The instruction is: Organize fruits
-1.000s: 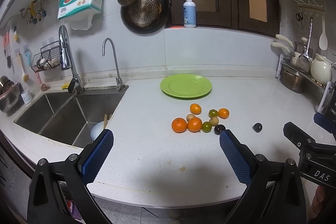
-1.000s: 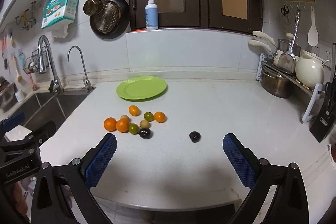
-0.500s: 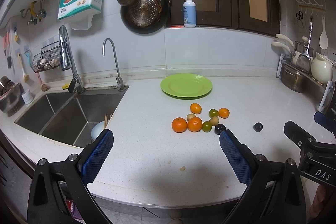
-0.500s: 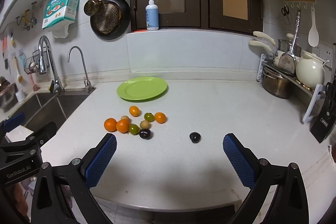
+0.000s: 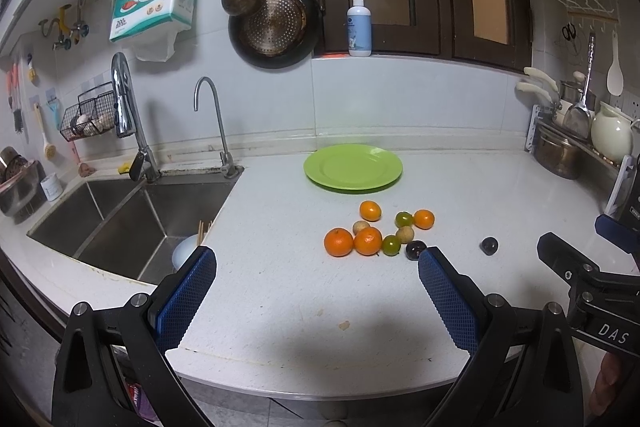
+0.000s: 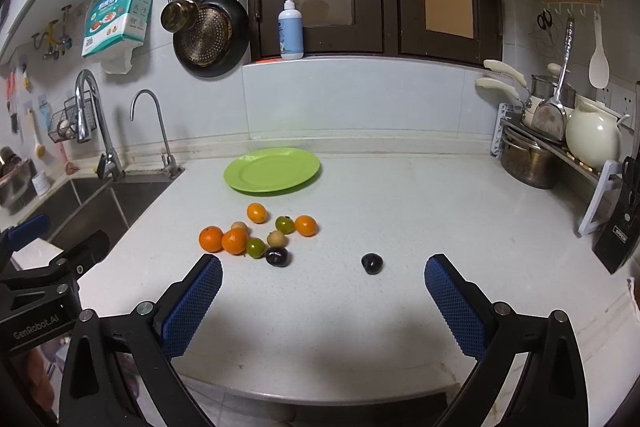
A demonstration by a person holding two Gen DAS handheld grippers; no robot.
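While left gripper (image 5: 316, 283) hung above counter edge, its blue pads stood wide apart, gripping nothing. Left wrist view: green plate (image 5: 353, 167) sat bare on white counter (image 5: 280, 291), near backsplash; fruit cluster (image 5: 378, 233) lay just in front of plate; lone dark fruit (image 5: 489, 245) lay apart, to cluster's right. Sink (image 5: 120, 223) at left.

Right wrist view: right gripper (image 6: 323, 287) likewise spread wide, empty. Lone dark fruit (image 6: 371, 263) lay between and beyond its fingers; cluster (image 6: 260, 235) further left; plate (image 6: 272, 171) behind.
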